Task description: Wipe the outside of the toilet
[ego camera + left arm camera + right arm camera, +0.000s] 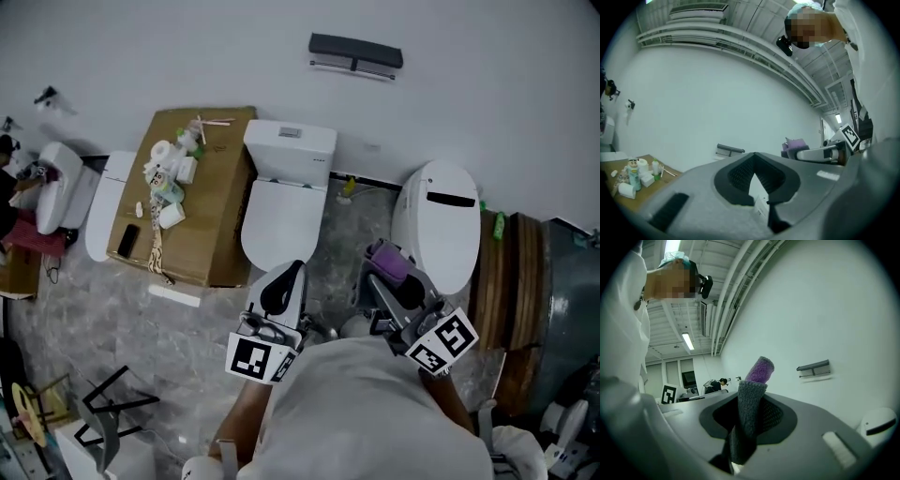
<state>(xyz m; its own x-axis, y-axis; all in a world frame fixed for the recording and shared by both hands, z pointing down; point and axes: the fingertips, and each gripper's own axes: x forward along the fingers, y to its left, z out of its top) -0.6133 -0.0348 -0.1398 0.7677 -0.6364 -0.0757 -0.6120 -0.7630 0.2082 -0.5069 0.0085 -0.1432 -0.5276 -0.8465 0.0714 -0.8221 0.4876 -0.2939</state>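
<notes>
A white toilet (pixel 281 211) with its lid down and a square tank (pixel 291 145) stands against the wall, straight ahead in the head view. My left gripper (pixel 281 289) hovers just in front of the bowl's front rim, its black jaws together with nothing between them. In the left gripper view that gripper (pixel 754 168) points up at the bare wall. To the right my right gripper (pixel 394 274) is shut on a grey and purple cloth (pixel 389 262). The cloth (pixel 757 380) sticks up out of the jaws in the right gripper view. Both grippers are clear of the toilet.
A cardboard box (pixel 220 216) left of the toilet carries bottles, tissue rolls and a phone. A second white toilet (pixel 441 220) stands to the right, with round wooden boards (pixel 511 272) beyond it. A dark bar (pixel 356 52) hangs on the wall. A black frame (pixel 108 408) lies at lower left.
</notes>
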